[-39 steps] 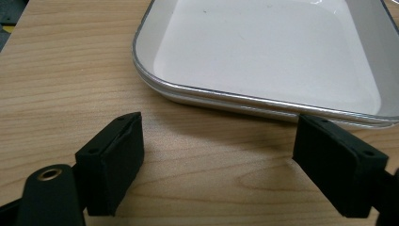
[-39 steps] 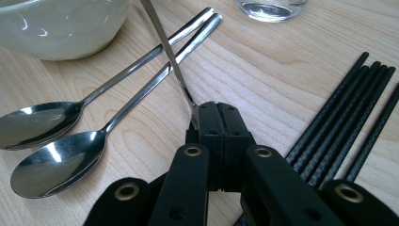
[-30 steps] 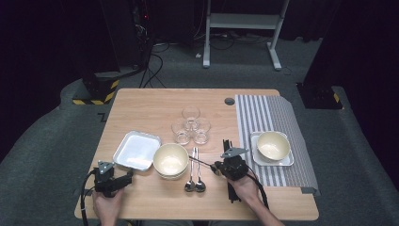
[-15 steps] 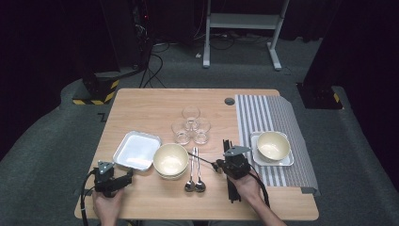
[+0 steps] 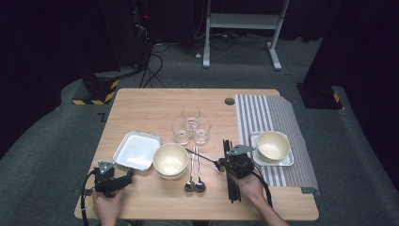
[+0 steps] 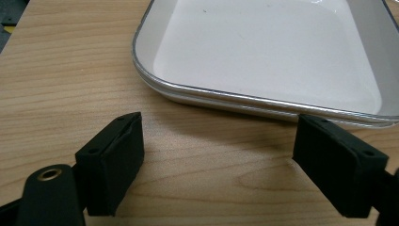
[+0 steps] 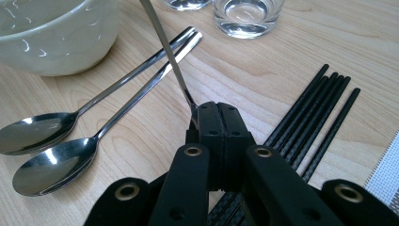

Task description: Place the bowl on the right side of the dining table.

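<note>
Near edge: left gripper (image 6: 219, 155), jaws apart over bare wood, just short of the white square tray (image 6: 263, 56). Right gripper (image 7: 219, 136), jaws clamped on a slim steel spoon handle (image 7: 162, 44), lifted above two steel spoons (image 7: 70, 136) lying beside black chopsticks (image 7: 306, 117)
</note>
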Motion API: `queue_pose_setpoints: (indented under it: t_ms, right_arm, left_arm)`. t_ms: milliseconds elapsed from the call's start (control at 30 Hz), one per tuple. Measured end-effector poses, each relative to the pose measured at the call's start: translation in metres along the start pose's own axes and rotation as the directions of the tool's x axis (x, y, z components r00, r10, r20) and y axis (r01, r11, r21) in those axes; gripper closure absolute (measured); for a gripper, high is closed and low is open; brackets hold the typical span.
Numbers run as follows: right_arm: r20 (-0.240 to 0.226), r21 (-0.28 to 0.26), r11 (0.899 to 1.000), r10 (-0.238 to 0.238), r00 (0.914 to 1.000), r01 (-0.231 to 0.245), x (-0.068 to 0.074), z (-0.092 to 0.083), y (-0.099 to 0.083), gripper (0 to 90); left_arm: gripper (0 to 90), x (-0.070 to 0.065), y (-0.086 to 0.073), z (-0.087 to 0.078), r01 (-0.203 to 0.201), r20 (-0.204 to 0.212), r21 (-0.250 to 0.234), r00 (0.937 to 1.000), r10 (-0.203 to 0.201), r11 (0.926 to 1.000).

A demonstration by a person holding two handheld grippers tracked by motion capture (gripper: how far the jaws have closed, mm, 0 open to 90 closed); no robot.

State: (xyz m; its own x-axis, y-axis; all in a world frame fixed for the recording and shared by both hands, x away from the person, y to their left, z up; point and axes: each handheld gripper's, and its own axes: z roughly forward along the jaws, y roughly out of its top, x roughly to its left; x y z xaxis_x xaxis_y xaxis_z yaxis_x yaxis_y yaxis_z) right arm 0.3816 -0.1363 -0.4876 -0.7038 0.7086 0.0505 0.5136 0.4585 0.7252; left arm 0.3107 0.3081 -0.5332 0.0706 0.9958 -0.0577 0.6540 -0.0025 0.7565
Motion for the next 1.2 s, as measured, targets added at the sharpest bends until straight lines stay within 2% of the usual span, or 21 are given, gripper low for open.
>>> queue_pose_setpoints:
  t_ms: [1200]
  right_arm:
    - [0.020, -0.042, 0.999, 0.000, 0.9998, 0.001, -0.011, -0.023, -0.006, 89.9]
  left_arm:
    - [17.2, 0.000, 0.000, 0.000, -0.001, -0.002, 0.001, 1.0000, 0.001, 1.0000]
